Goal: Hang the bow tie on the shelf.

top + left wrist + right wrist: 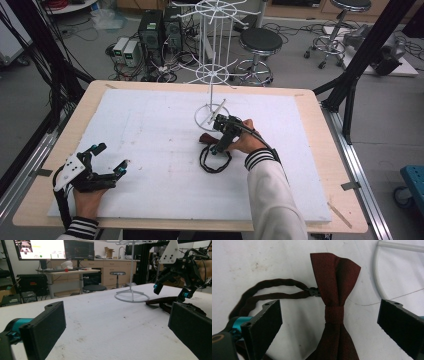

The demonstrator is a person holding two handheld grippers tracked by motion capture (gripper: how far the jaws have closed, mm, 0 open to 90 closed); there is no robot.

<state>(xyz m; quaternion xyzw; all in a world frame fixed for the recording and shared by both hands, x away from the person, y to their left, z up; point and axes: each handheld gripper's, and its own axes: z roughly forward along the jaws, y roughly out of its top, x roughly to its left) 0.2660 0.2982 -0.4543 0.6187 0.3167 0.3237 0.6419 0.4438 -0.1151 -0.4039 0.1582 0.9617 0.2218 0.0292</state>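
Note:
A dark red bow tie [334, 285] lies flat on the white foam board [150, 130], its black strap [269, 288] looped off to one side. My right gripper [329, 322] hovers just above it, open, with one jaw on each side of the tie's knot [334, 314]. From above, the right gripper [224, 134] covers most of the tie [204, 138], and the strap loop [215, 164] lies in front of it. My left gripper [111, 156] rests open at the board's near left corner with nothing between its jaws. The left gripper view takes in the right gripper [171, 291] and the tie [162, 300].
A white wire display rack [212, 75] stands on a ring base [200, 116] just behind the tie, and the ring [375, 277] lies close to my right jaw. The wooden table edge [320, 150] frames the board. Stools and computers stand on the floor beyond.

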